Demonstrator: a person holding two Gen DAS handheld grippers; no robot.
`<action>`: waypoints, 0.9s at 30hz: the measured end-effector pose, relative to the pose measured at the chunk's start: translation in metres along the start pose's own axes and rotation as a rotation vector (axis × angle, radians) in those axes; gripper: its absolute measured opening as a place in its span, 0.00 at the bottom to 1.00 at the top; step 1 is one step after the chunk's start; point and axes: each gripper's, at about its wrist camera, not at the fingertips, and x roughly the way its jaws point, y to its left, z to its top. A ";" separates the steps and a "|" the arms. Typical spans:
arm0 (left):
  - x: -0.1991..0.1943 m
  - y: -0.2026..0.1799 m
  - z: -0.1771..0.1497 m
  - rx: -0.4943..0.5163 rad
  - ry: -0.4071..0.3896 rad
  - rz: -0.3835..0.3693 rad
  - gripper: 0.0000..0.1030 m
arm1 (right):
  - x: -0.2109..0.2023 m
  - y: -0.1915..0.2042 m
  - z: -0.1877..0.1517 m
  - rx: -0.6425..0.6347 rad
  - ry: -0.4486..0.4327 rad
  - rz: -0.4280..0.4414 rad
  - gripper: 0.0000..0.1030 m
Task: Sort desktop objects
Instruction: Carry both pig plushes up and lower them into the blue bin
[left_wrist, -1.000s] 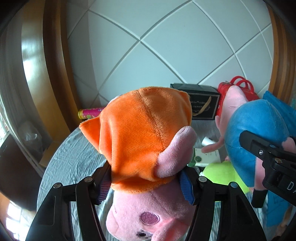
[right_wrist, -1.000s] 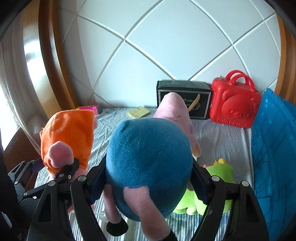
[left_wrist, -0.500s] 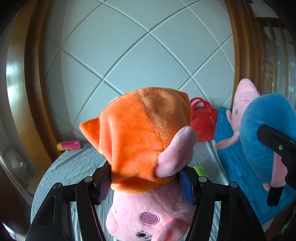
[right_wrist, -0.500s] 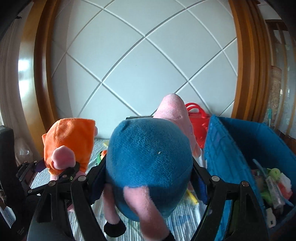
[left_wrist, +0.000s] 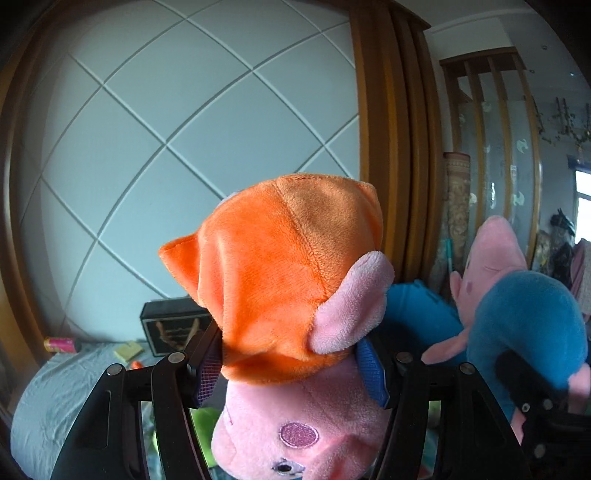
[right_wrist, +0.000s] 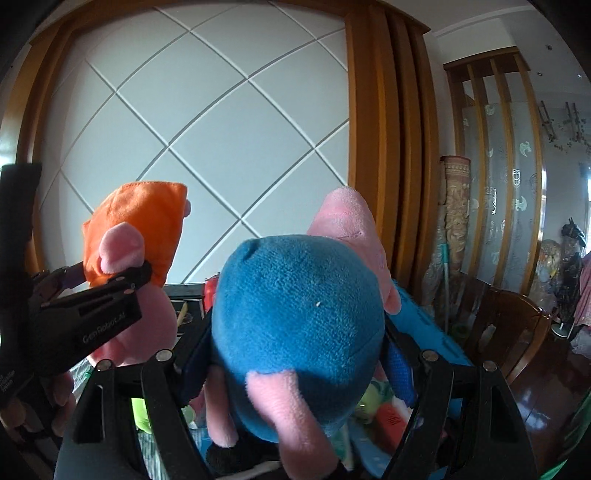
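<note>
1. The left gripper (left_wrist: 291, 363) is grasping a pink pig plush in an orange dress (left_wrist: 291, 266); its blue-padded fingers (left_wrist: 373, 373) are pressing into the toy on both sides, and the toy is hanging head down with its face toward the camera.
2. The right gripper (right_wrist: 295, 354) is clenching a second pig plush in a blue outfit (right_wrist: 299, 325) at the body; its fingers (right_wrist: 400, 373) are sinking into the fabric, and the pink head is pointing up and away.
3. Both toys are being carried in the air side by side, the orange one to the left of the blue one, neither touching anything else.
4. A blue bin (right_wrist: 428, 328) is sitting just beyond and beneath the blue plush. Small items, among them something green and something red, are already lying inside it, so part of the sorting looks done.
5. Left of the bin, the cloth-covered surface (left_wrist: 55, 391) is carrying a black box (left_wrist: 170, 328), a yellow pad (left_wrist: 127, 350), a pink tube (left_wrist: 61, 345) and a green soft toy (left_wrist: 201, 424).
6. Judging by this, the two plush pigs are not yet dropped into the bin, and the items to its left are waiting their turn.
</note>
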 end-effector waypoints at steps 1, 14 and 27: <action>0.001 -0.018 0.002 -0.001 0.008 -0.011 0.61 | 0.001 -0.017 0.001 0.001 0.004 -0.004 0.76; 0.054 -0.149 -0.051 0.115 0.348 -0.059 0.62 | 0.052 -0.147 -0.046 0.038 0.213 -0.012 0.76; 0.065 -0.189 -0.106 0.191 0.488 -0.059 0.78 | 0.076 -0.161 -0.094 0.034 0.379 0.001 0.76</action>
